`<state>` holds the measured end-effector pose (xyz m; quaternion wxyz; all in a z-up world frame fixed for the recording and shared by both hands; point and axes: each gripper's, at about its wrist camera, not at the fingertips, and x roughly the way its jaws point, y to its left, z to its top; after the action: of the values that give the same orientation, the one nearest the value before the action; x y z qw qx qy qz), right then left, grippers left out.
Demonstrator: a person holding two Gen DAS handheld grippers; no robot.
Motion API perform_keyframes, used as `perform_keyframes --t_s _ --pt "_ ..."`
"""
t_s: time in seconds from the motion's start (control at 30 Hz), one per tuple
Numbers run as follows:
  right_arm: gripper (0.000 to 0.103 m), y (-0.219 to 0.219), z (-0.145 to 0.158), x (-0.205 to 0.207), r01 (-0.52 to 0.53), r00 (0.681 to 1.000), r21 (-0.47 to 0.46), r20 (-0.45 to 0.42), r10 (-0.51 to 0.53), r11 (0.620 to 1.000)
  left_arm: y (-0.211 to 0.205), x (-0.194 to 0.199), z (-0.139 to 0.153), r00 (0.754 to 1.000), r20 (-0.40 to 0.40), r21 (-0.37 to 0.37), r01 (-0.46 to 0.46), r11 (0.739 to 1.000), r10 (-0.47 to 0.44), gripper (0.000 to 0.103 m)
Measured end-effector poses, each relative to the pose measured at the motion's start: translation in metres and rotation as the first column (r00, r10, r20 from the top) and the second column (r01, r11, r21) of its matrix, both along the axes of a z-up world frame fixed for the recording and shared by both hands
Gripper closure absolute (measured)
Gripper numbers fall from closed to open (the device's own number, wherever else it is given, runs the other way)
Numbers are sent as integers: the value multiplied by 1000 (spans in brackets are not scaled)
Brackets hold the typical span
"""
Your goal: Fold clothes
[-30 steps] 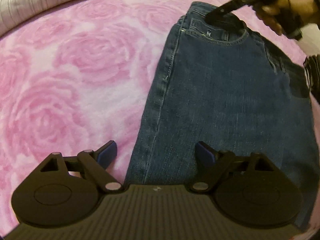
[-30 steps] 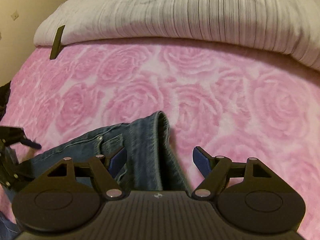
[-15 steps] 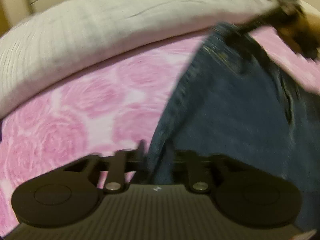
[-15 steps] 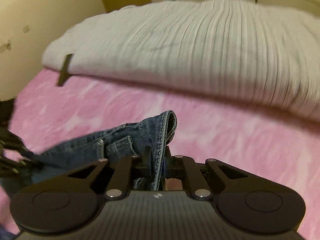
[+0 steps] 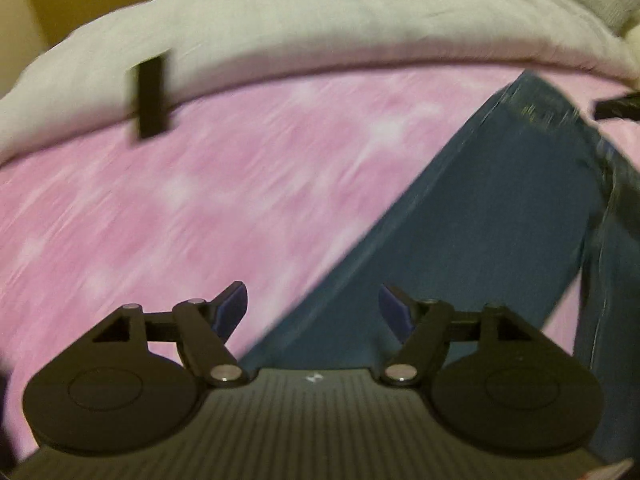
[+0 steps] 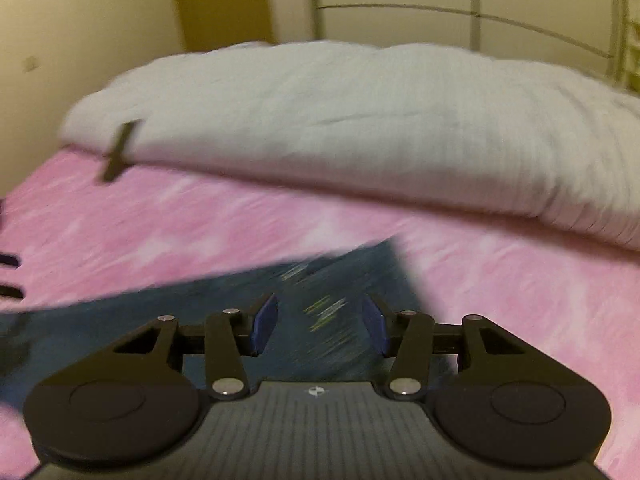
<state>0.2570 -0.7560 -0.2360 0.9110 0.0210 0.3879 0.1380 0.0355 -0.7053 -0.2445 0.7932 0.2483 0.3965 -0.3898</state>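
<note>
Pink rose-print blanket (image 5: 192, 216) covers the bed, and the jeans (image 5: 472, 232) lie flat on it, running from about 6 o'clock up to 1 o'clock in the left wrist view, waistband end toward the top. Everything's pretty motion-blurred, so fine detail is a wash.

Left gripper (image 5: 312, 312) has its jaws a good way apart and they've just been opening; the blue pads (image 5: 230, 312) aren't pressing on anything. Denim only shows behind the gap, with its edge passing under the space between the fingers, so nothing is held.

Right gripper (image 6: 320, 324) is much the same: jaws at a medium spread, just been opening, blue pads either side with the jeans' corner in view behind the gap, not pinched. In that view the denim fills the 9 to 12 o'clock area just past the fingers.

Further out, a white ribbed duvet (image 6: 360, 128) is bunched along the blanket's far edge. A small black strip (image 5: 152, 96) sits at its edge around 10 o'clock. Cream wall and a brownish door (image 6: 222, 0) sit behind. A dark bit at 3 o'clock in the left view is too blurred to call.
</note>
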Motion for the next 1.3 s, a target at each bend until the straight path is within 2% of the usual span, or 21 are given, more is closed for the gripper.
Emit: perform_keyframes --t_s 0.07,0.13,0.23,0.3,0.37,0.43,0.5,0.57,0.63,0.73,0.77,0.83,0.9,1.0,1.03,1.1,1.23,1.3 --pt "53 26 -2 -40 -73 996 37 -41 75 997 53 -13 7 998 -6 38 -66 997 67 34" --pt "53 62 -8 -77 -176 980 51 -85 180 983 106 -27 12 993 3 88 -115 990 115 32" --pt "54 122 -19 -126 -341 926 64 -148 347 938 179 -45 13 989 2 177 -147 973 149 32" --pt "54 158 -24 -149 -417 892 69 -164 422 907 216 -57 10 989 6 232 -148 961 151 33" --pt "54 192 -30 -169 -491 855 48 -168 491 870 242 -63 2 995 30 290 -96 952 91 35" --pt "54 229 -33 -179 -578 806 -8 -161 569 816 268 -69 -6 998 51 348 -43 937 27 37" --pt "55 259 -37 -184 -642 764 -85 -158 626 762 279 -74 -23 990 66 424 83 902 -122 42" --pt "55 287 -40 -188 -689 724 -160 -163 670 707 287 -79 -42 957 79 502 203 840 -279 52" --pt "56 306 -47 -191 -705 708 -229 -172 685 672 293 -82 -58 914 87 545 290 786 -397 58" --pt "56 328 -59 -198 -713 689 -347 -186 700 609 299 -88 -70 835 127 575 378 726 -535 51" --pt "56 333 -64 -203 -715 679 -395 -193 708 578 300 -90 -72 808 139 585 400 706 -573 50" --pt "56 343 -79 -214 -713 651 -502 -215 728 489 302 -93 -72 755 154 606 437 665 -637 50" --pt "58 353 -92 -226 -699 621 -598 -237 748 391 303 -93 -72 727 162 614 456 645 -667 53" --pt "58 360 -108 -241 -666 556 -700 -237 796 257 302 -93 -71 699 156 623 479 618 -698 64" --pt "58 361 -111 -243 -658 541 -718 -241 805 227 301 -92 -70 699 157 622 479 620 -698 66" --pt "62 362 -113 -242 -645 532 -738 -246 810 200 299 -92 -69 700 161 618 477 624 -695 66" --pt "73 359 -111 -233 -615 544 -765 -237 805 191 296 -93 -76 694 167 624 476 620 -700 66" --pt "74 358 -114 -227 -613 545 -768 -242 803 185 294 -87 -81 709 178 622 457 636 -682 62"
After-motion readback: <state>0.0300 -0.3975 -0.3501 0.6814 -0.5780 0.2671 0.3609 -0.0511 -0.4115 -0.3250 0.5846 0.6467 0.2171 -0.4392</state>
